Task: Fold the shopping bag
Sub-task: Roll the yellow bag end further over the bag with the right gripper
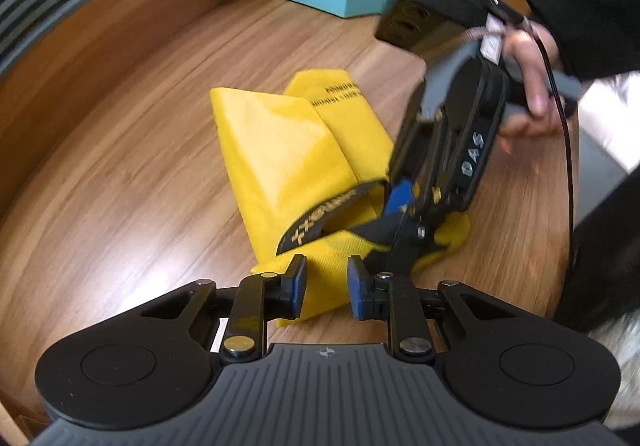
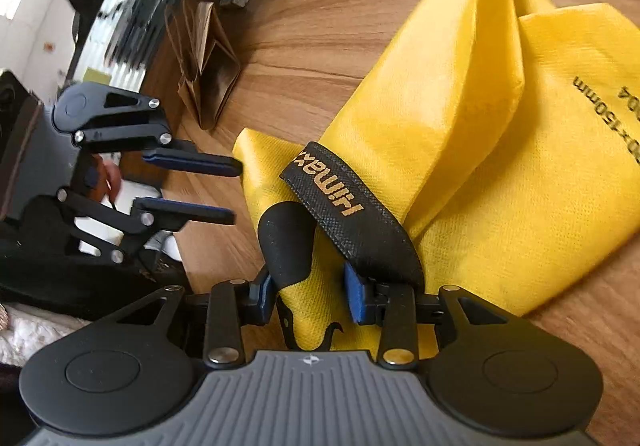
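My left hand-held gripper [image 1: 323, 288] hung over the near corner of the yellow shopping bag [image 1: 280, 150], its jaws spread with fabric beneath them and nothing pinched. The bag lay partly folded on the wooden worktop [image 1: 140, 150], 1 flap already turned over and its black handle strap [image 2: 348, 210] looping across the near end. My right hand-held gripper [image 2: 310, 296] reached into that end with the strap and fabric between its fingers; I could not tell whether they pressed. I judged the fold half made: next, grip the near end firmly and carry it over.
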Tool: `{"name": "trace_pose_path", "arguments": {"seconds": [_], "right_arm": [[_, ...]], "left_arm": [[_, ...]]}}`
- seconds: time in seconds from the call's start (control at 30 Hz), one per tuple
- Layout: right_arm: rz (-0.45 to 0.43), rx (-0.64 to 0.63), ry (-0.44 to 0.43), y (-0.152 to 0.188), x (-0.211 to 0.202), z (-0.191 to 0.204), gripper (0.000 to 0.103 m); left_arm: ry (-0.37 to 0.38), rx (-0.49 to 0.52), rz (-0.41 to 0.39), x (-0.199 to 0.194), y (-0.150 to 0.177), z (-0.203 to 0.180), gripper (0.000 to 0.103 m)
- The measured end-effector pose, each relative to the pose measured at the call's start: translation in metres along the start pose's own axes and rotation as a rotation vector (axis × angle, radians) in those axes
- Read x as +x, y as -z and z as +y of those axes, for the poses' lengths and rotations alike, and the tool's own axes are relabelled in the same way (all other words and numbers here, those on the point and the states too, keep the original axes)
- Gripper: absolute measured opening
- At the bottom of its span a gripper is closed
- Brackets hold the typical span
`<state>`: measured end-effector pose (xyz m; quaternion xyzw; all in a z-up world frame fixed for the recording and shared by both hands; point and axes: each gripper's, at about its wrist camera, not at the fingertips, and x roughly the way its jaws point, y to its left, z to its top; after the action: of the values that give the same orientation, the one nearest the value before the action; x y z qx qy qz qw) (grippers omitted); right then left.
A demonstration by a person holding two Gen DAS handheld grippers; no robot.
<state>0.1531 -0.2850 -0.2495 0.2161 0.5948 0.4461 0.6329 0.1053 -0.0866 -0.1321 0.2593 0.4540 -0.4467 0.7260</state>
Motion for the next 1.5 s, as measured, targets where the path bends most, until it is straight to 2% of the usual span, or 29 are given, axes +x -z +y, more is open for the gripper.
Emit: {"name": "trace_pose_path", "arguments": {"seconds": [0.3,0.37,0.53,0.77,0.87,1.13,1.5], "right_arm": [[-0.037,0.057,-0.024,0.004,0.0,-0.011,0.037],[-0.049,0.077,-0.027,0.006,-0.003,-0.013,0.037],[-0.049,0.078,-0.023,0.007,-0.002,-0.013,0.037],[-0.06,0.099,-0.025,0.006,-0.002,-0.015,0.037],[-0.073,0.121,-0.022,0.006,-0.003,-0.016,0.037],[-0.108,0.178,0.037,0.009,-0.005,-0.008,0.038],[-0.177,0.244,0.195,0.024,-0.011,0.013,0.042]], "left_arm": [[-0.004,-0.044,-0.016,0.019,-0.012,0.011,0.028],[0.019,-0.08,-0.009,0.017,-0.015,0.016,0.026],[0.033,-0.074,0.004,0.007,-0.007,0.012,0.025],[-0.028,-0.069,0.002,0.017,-0.009,0.005,0.026],[-0.06,-0.038,0.0,0.022,-0.009,0.0,0.026],[-0.06,-0.069,-0.012,0.026,-0.008,0.006,0.026],[-0.048,-0.045,-0.035,0.027,-0.005,0.005,0.026]]}}
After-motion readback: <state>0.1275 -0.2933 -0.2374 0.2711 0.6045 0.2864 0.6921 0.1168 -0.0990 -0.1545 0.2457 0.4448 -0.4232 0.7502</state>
